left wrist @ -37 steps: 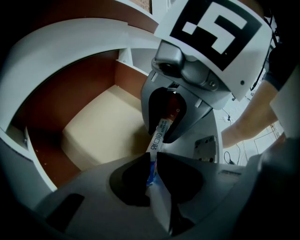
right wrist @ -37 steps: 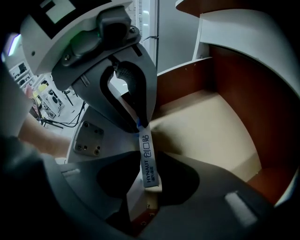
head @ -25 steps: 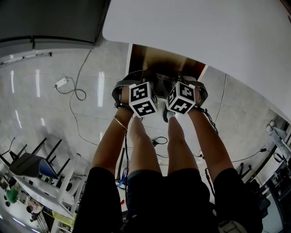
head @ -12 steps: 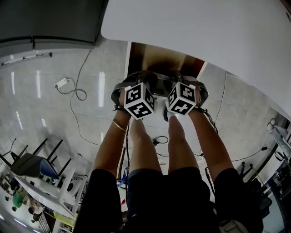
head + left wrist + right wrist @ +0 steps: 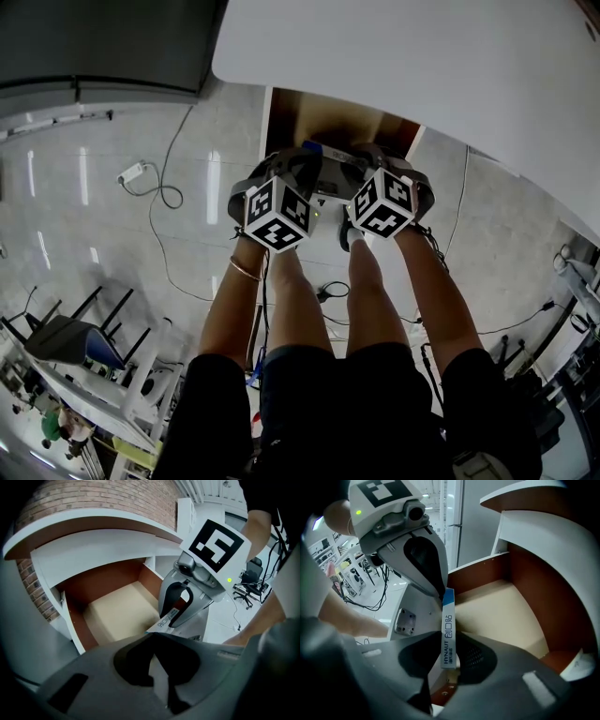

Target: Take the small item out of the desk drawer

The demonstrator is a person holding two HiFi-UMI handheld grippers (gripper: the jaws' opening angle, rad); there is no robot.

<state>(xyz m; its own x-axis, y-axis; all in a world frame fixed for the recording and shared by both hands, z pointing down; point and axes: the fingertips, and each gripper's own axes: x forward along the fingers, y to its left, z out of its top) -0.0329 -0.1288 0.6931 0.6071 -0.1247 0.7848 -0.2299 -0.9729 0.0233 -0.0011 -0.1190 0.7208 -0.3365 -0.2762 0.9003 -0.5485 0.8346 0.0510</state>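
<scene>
The small item is a flat white box with a blue end, printed HYNAUT. It stands edge-on in my right gripper, which is shut on it over the open drawer. My left gripper is shut, and its closed tips touch the box's blue end; I cannot tell if they pinch it. The box bridges both grippers in the left gripper view. In the head view both marker cubes hover at the drawer's front, left gripper, right gripper, the blue end between them.
The drawer's beige floor looks bare between brown walls, under the white curved desktop. The person's legs and arms fill the lower head view. Cables lie on the tiled floor, and chairs stand at the left.
The left gripper's cube has shifted left and down and tilted. The box's blue end now shows between the two grippers. The right gripper has barely moved.
</scene>
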